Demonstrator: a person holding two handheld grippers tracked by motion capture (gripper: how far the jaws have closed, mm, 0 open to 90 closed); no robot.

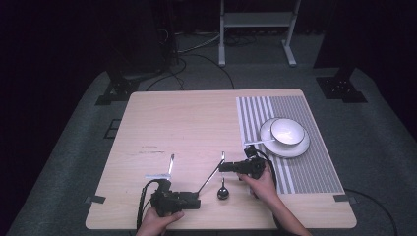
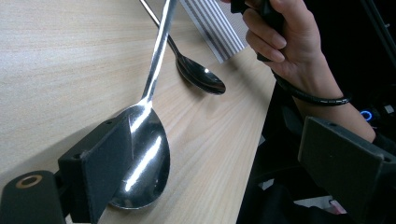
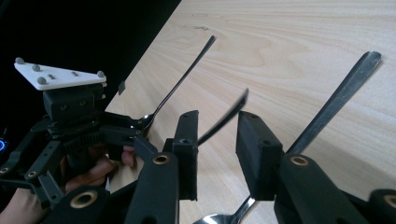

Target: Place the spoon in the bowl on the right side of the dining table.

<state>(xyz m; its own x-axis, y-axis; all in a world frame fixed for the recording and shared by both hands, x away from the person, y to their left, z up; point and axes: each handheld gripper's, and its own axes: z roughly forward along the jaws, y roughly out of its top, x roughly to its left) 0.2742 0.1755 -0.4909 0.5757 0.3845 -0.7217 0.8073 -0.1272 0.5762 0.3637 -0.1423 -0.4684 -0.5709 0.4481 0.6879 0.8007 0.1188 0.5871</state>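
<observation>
Meanwhile, several spoons lie on the near half of a wooden table (image 1: 187,123). A long spoon (image 1: 210,176) slants from the left gripper (image 1: 189,200) up toward the right gripper (image 1: 231,167). Its bowl (image 2: 142,161) rests against the inner face of one left jaw while the other jaw stands well apart, so the left gripper is spread wide and not clamping it. A second spoon (image 1: 223,189) lies just beyond on the tabletop, its dark bowl (image 2: 201,77) toward the table's near edge, between the two hands. In the right gripper view a blurred handle tip (image 3: 224,119) sits in the gap between the right jaws, which stand apart; whether they pinch it cannot be told. Another handle (image 3: 336,100) runs along the wood beside them. Farther left on the table, one more utensil (image 1: 170,164) lies alone. The left hand (image 1: 157,221) and right hand (image 1: 263,182) each grip a tool from the near edge. To the right, a striped mat (image 1: 314,162) carries a white plate (image 1: 295,147) with a bowl (image 1: 287,132) on it.
</observation>
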